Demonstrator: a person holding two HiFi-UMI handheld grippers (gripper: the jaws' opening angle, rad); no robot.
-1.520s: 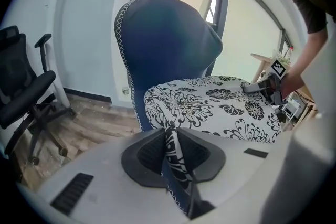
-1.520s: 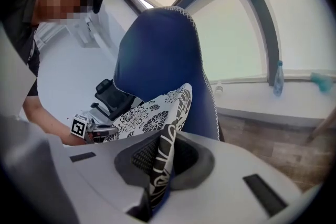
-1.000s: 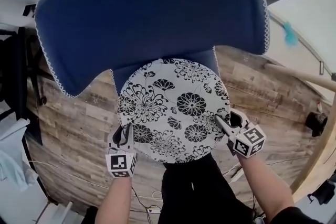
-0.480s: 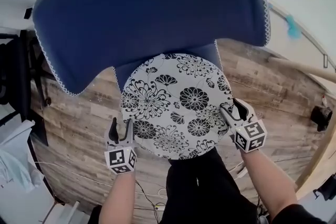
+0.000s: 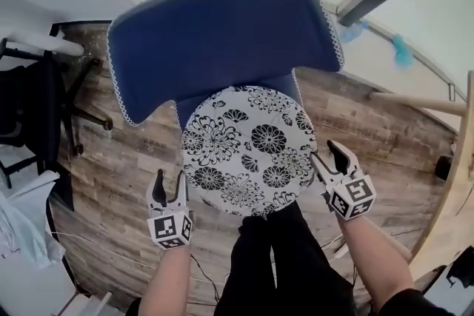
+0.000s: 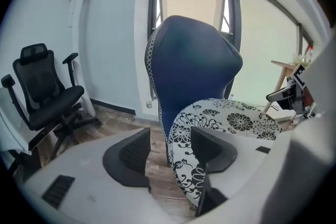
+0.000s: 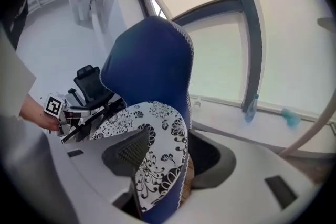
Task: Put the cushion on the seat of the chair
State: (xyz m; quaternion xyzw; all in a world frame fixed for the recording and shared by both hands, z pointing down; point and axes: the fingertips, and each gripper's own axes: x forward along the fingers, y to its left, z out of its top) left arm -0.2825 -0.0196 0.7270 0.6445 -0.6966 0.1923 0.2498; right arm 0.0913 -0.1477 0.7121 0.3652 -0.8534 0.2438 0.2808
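The round white cushion (image 5: 248, 152) with black flowers lies flat on the seat of the blue chair (image 5: 222, 33), up against its backrest. My left gripper (image 5: 169, 185) stands open just off the cushion's near-left rim, holding nothing. My right gripper (image 5: 331, 159) is open too, beside the near-right rim. In the left gripper view the cushion (image 6: 231, 118) shows past the open jaws of the left gripper (image 6: 168, 149). In the right gripper view the cushion's rim (image 7: 157, 128) shows in the gap of the right gripper (image 7: 168, 157), with the pads off it.
A black office chair (image 5: 29, 115) stands on the wooden floor at the left. The person's black-clad legs (image 5: 289, 263) are right in front of the seat. A wooden pole (image 5: 415, 103) lies at the right. A bottle (image 7: 253, 107) stands by the window.
Both grippers have let go of the cushion's rim, opened wide and risen away from it. The cushion stays on the seat. The chair now looks smaller and farther off.
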